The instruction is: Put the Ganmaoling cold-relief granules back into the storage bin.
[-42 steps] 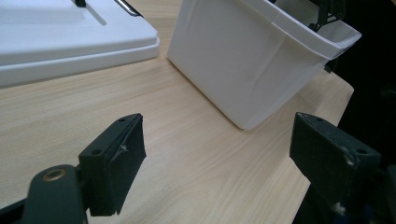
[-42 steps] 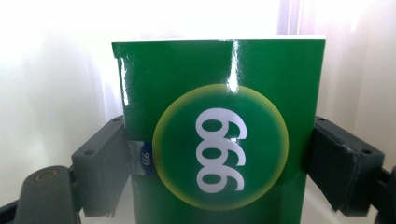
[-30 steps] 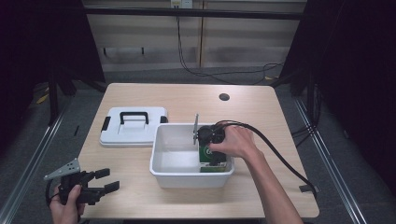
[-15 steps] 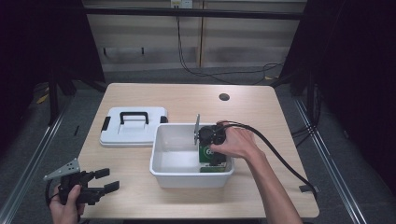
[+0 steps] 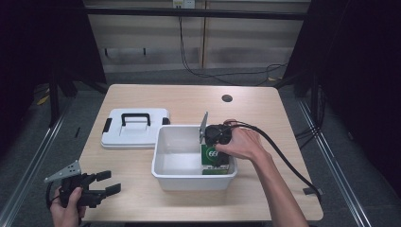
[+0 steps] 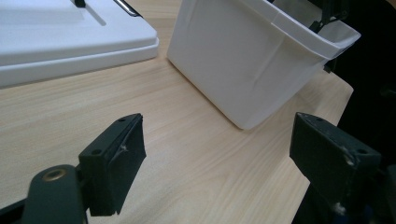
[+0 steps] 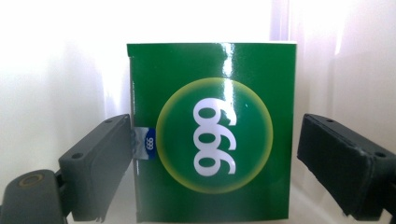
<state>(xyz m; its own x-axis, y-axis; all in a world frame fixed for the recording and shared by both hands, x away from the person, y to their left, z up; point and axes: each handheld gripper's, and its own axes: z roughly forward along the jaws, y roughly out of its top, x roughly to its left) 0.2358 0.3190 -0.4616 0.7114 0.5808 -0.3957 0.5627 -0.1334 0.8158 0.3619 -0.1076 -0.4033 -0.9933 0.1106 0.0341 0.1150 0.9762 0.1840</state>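
Note:
A green box (image 7: 210, 130) with a white "999" in a yellow ring stands inside the white bin (image 5: 163, 142), against its right wall. My right gripper (image 5: 216, 142) reaches down into the bin. In the right gripper view it (image 7: 215, 135) is open, with the box (image 5: 215, 156) between its jaws: the left jaw touches the box's edge and the right jaw stands just clear. My left gripper (image 5: 109, 182) is open over the table's front left corner, holding nothing. In the left gripper view it (image 6: 217, 154) points at the bin's side (image 6: 252, 65).
The bin's white lid (image 5: 135, 127), with a black handle, lies flat on the table left of the bin, and shows again (image 6: 56, 37) in the left gripper view. A cable (image 5: 283, 156) trails from the right gripper off the table's right edge. A small round hole (image 5: 227, 98) sits at the back.

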